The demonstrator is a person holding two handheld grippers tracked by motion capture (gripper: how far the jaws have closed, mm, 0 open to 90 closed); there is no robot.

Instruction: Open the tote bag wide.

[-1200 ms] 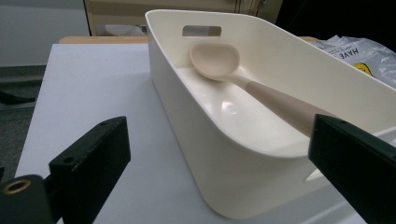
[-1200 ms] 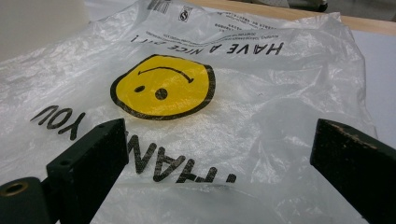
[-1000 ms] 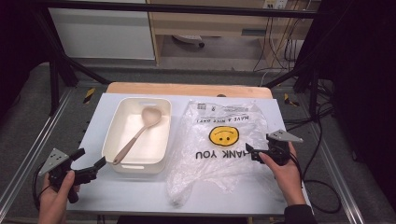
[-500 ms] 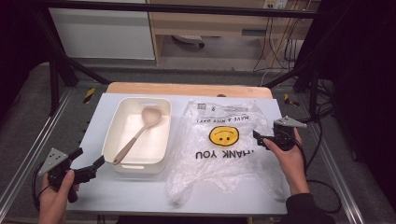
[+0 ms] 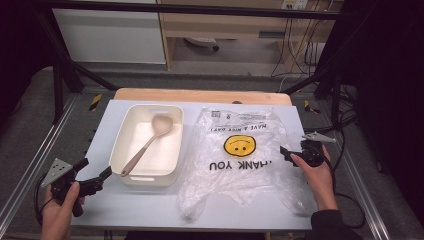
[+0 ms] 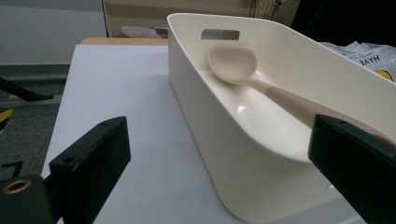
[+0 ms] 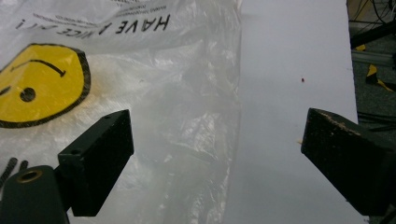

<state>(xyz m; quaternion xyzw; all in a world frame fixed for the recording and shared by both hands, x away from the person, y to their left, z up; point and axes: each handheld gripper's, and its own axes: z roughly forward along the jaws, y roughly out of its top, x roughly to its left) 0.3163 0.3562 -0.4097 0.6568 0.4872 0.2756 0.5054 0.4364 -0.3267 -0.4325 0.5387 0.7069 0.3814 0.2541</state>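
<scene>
grippers wide at both ends of the table, bag flat in the middle

from the high view i see my left gripper (image 5: 95, 180) low at the near left corner of the white table (image 5: 107, 130), jaws spread apart and holding nothing, pointed toward the near end of the white tub (image 5: 120, 150). the tub sits left of centre, and a beige spoon (image 5: 150, 142) lies in it slantwise, bowl toward the far end, handle running to the near left corner. just beside the tub on the right lies the clear plastic bag (image 5: 240, 165), flat and crumpled, with a yellow smiley face and the words "thank you" printed on it. my right gripper (image 5: 286, 152) hovers at the bag's right edge, held in a hand (image 5: 315, 172) that comes in from the bottom right.

in the left gripper view the two black jaws stand wide open with the tub's (image 6: 243, 154) near corner between them. the spoon (image 6: 247, 70) rests inside, bowl near the handle slot at the far wall, and its handle runs behind the right-hand jaw.

in the right gripper view the jaws are spread wide, gripping nothing. the bag (image 7: 177, 116) lies under the left-hand jaw, its edge running between the two, and bare table (image 7: 289, 70) lies toward the right-hand jaw. i cannot tell whether the jaws touch the plastic.
</scene>
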